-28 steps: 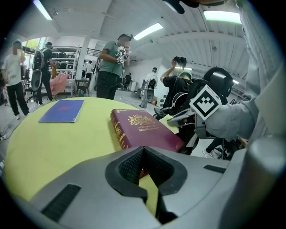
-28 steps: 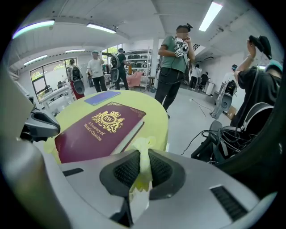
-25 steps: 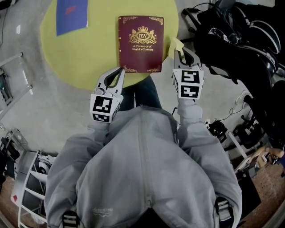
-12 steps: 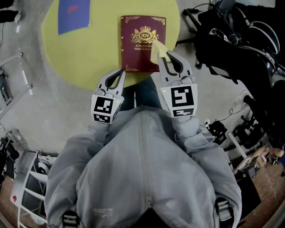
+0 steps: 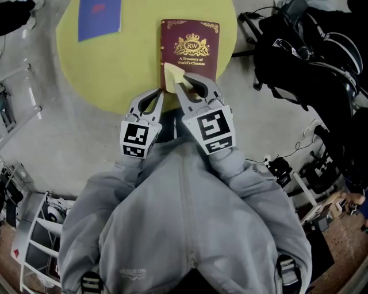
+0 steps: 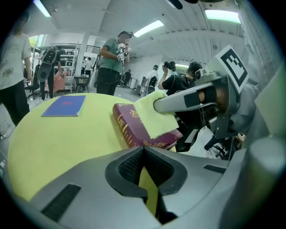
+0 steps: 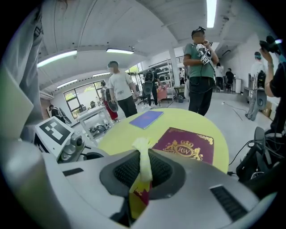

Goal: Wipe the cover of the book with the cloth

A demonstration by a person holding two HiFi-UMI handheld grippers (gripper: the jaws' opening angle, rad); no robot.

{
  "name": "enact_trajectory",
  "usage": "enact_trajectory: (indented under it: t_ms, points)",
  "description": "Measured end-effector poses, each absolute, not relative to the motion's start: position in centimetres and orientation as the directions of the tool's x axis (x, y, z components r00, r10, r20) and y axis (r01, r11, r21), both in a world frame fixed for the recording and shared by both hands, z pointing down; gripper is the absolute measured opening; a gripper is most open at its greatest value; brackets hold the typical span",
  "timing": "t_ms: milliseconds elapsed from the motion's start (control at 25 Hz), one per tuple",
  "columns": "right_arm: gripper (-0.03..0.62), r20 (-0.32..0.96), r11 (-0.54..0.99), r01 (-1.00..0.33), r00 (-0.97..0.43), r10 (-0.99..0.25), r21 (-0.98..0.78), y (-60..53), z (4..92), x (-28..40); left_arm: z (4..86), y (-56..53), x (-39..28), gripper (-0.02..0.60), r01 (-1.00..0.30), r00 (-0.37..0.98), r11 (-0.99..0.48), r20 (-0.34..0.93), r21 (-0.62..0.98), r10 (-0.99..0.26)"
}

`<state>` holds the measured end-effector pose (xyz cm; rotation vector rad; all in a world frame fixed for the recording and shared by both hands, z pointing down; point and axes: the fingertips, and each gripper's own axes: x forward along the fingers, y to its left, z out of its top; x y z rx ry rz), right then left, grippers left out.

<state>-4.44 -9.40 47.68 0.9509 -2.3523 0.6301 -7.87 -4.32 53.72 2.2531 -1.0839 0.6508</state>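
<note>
A maroon book (image 5: 192, 49) with gold print lies flat on the round yellow table (image 5: 126, 63), close to its near edge. My right gripper (image 5: 179, 86) is shut on a pale yellow cloth (image 5: 172, 74), which rests over the book's near left corner. In the right gripper view the cloth (image 7: 144, 163) stands pinched between the jaws, with the book (image 7: 187, 145) just ahead. My left gripper (image 5: 156, 94) is shut and empty at the table's near edge, just left of the book. The left gripper view shows the book (image 6: 134, 129), the cloth (image 6: 157, 114) and the right gripper (image 6: 187, 97).
A blue booklet (image 5: 99, 17) lies at the table's far left. Black bags and gear (image 5: 310, 51) crowd the floor to the right. A white rack (image 5: 34, 241) stands at lower left. A person (image 7: 199, 76) stands beyond the table, others further back.
My right gripper has swept left with the cloth, from beside the book's right edge across to its near left corner. The left gripper has stayed put.
</note>
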Motion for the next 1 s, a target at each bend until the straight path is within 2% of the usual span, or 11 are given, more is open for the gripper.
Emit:
enact_trajectory:
  t_ms: [480, 760, 1000]
  points:
    - [0.055, 0.674, 0.649, -0.716, -0.614, -0.411, -0.257, -8.8, 52.2, -6.1, 53.9, -4.3, -8.0, 0.018, -0.813, 0.554, -0.517, 0.626, 0.266, -0.549]
    - [0.055, 0.692, 0.684, -0.711, -0.577, -0.435, -0.163, -8.7, 52.7, -5.6, 53.7, -4.2, -7.9, 0.018, -0.818, 0.548, -0.511, 0.628, 0.264, -0.553]
    - [0.055, 0.698, 0.660, -0.734, -0.557, -0.451, -0.160, -8.7, 53.0, -4.3, 53.9, -4.2, -7.9, 0.018, -0.822, 0.541, -0.507, 0.634, 0.258, -0.553]
